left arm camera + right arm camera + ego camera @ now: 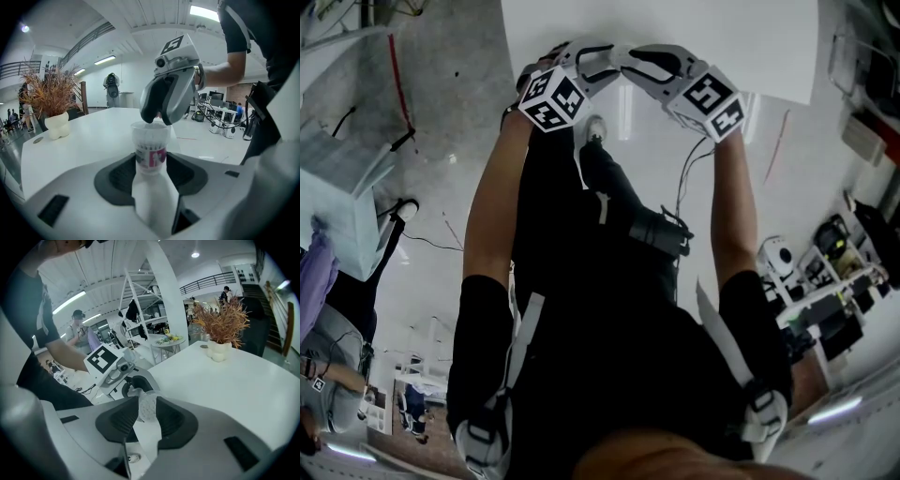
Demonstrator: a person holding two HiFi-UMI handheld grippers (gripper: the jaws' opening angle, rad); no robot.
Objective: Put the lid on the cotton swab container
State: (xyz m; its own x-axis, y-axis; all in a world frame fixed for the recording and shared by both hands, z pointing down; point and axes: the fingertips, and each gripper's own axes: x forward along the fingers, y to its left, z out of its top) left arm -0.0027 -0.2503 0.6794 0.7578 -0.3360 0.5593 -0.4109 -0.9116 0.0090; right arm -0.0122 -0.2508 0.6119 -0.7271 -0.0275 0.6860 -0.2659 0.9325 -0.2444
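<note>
Standing between left gripper (150, 164) jaws: container (150, 146)

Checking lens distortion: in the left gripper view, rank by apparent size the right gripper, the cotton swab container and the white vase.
1. right gripper
2. cotton swab container
3. white vase, farthest from the camera, so real size is unsure

container (150, 149): clear, pink-and-white label
lid (147, 407): translucent white
marker cube (551, 99): black-and-white squares
table (243, 380): white
plant (47, 93): rust-brown, in a white pot
</note>
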